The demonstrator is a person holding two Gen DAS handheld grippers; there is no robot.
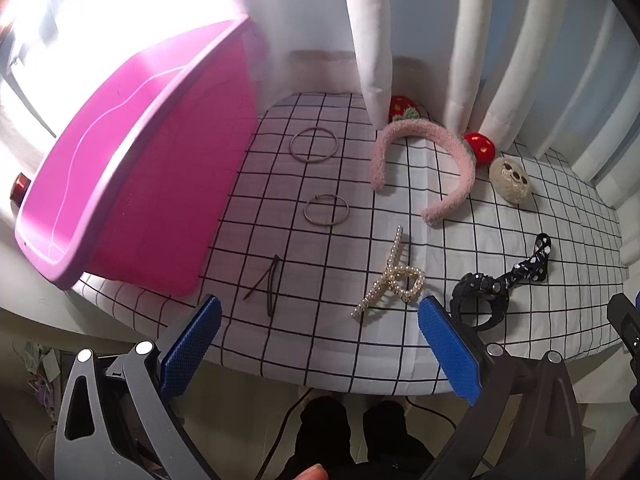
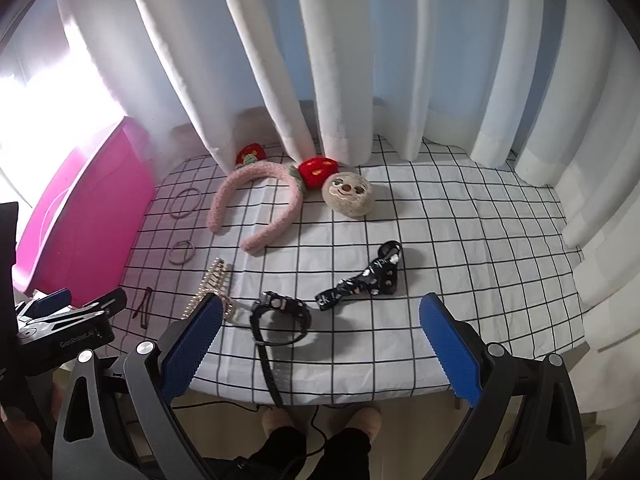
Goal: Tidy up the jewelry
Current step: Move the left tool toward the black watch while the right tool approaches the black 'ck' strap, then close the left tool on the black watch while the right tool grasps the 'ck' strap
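Observation:
On the checked cloth (image 1: 340, 184) lie a pink fuzzy headband (image 1: 424, 160) with red strawberry ends, two thin hair rings (image 1: 314, 146) (image 1: 326, 210), dark bobby pins (image 1: 269, 282), a pearl hair clip (image 1: 394, 276), a black watch (image 1: 480, 300), a dark dotted ribbon (image 1: 528, 264) and a beige face clip (image 1: 510, 180). My left gripper (image 1: 320, 320) is open and empty above the cloth's front edge, near the pearl clip. My right gripper (image 2: 320, 320) is open and empty, just above the black watch (image 2: 280, 312); the ribbon (image 2: 368, 276) lies beyond.
A pink plastic bin (image 1: 132, 168) stands at the left on the table, also seen in the right wrist view (image 2: 80, 216). White curtains (image 2: 360, 60) hang close behind the cloth. The table's front edge is right under both grippers.

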